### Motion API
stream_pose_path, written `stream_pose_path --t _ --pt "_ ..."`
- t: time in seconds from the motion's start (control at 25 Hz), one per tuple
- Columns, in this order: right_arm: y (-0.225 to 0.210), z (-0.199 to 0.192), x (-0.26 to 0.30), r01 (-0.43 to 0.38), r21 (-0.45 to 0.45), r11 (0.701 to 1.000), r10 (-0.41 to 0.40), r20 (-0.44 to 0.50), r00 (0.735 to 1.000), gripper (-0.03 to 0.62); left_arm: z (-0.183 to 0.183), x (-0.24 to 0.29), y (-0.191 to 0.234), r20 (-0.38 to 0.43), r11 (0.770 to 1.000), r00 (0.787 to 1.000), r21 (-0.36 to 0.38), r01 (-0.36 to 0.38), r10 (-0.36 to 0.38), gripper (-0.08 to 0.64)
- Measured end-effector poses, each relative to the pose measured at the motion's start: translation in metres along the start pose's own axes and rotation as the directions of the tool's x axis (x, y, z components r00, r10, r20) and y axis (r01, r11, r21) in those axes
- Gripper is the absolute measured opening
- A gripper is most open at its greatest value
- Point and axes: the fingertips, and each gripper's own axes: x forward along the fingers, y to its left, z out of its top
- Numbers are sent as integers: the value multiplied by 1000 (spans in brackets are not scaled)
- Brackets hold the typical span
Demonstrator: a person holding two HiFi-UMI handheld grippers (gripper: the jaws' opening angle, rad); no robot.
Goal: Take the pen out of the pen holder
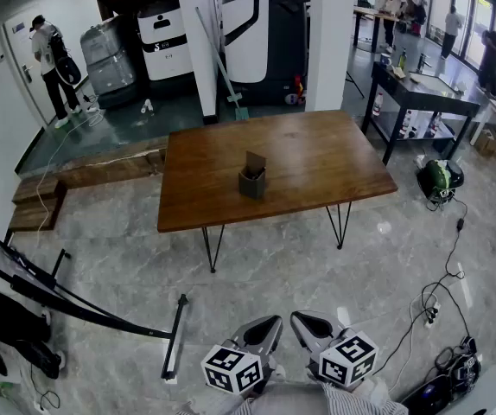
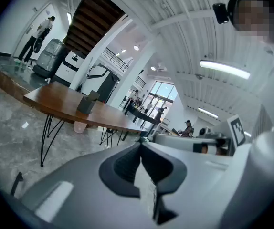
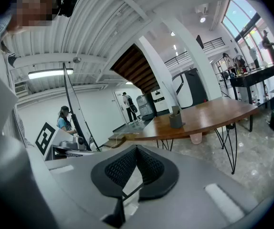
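We see the pen holder (image 1: 251, 184), a small dark grey square cup, standing upright just above the frame's centre, mid-way across the brown table (image 1: 317, 158). A brownish piece (image 1: 255, 162) sticks up from it, too small for us to identify.

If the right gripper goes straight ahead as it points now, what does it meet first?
Nothing near. Open floor lies ahead of the right gripper, then probably the near edge of the table, left of the pen holder. Depth is hard to judge.
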Motion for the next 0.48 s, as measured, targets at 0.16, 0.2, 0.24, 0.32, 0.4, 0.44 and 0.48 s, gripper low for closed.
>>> stream_pose_path --t 0.16,0.2,0.24,0.32,0.4,0.44,0.48 --pt "-12 5 10 -1 7 1000 1 4 1000 0 6 13 5 -12 999 1000 43 0 0 8" --pt "-15 7 13 0 11 1000 0 5 1000 0 7 17 7 -14 999 1000 43 4 -3 8" --pt "-19 8 17 1 14 1000 -1 6 1000 0 8 21 10 -16 999 1000 42 7 -6 8" --pt "-29 13 27 1 18 1000 -1 6 1000 0 14 31 18 -14 999 1000 41 12 -11 8" --pt "-39 17 39 1 23 1000 -1 3 1000 0 21 43 29 -12 999 1000 37 11 -11 8" --pt "-46 20 47 2 23 1000 -2 2 1000 0 25 50 36 -12 999 1000 36 12 -12 8" --pt "-53 24 55 4 24 1000 -5 1 1000 0 30 58 44 -13 999 1000 36 14 -14 8"
